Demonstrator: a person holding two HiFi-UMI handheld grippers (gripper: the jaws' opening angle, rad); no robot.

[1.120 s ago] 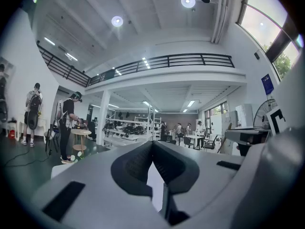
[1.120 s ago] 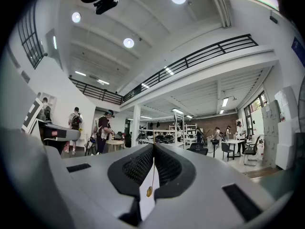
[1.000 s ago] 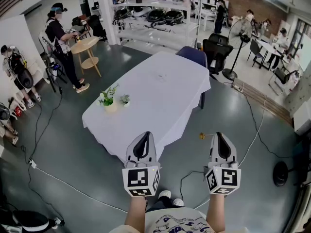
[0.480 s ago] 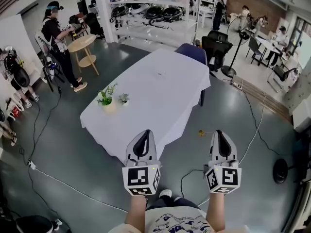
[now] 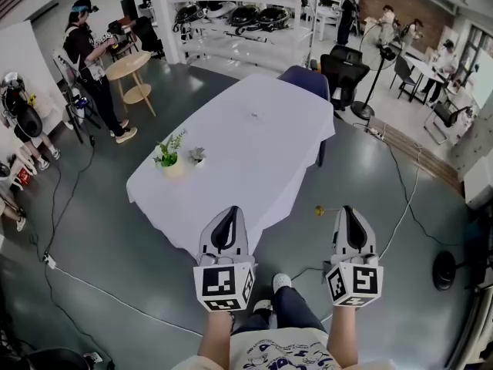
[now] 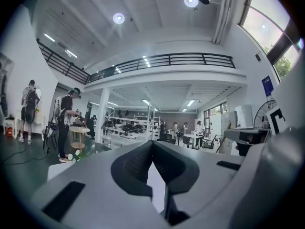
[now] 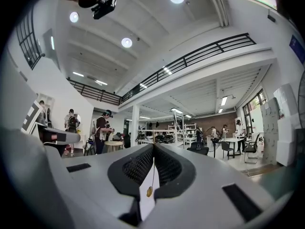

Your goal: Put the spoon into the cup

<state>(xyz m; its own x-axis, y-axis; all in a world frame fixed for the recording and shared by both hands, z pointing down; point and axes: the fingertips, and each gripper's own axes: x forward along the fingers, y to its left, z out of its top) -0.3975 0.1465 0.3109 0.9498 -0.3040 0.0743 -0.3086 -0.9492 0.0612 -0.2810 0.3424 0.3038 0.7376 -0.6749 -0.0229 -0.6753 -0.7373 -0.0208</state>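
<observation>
Left tongs: closed tip to tip and empty, held level just short of the bench's near corner.
Right tongs: closed on the spoon, level, beside the bench's near right edge.
Spoon: thin and gold-coloured, it sticks out sideways from my right tongs over the floor, not yet over the bench.
Change: over the last second my shoe has stepped forward toward the bench; neither grip has altered.
Cup: I can pick out none. 1 speck lies on the far half of the bench, too small to name. 2 potted plants stand at the bench's left edge.
Meaning: I judge this the carry to the bench, with finding the cup and lowering the spoon in still to do.
</observation>
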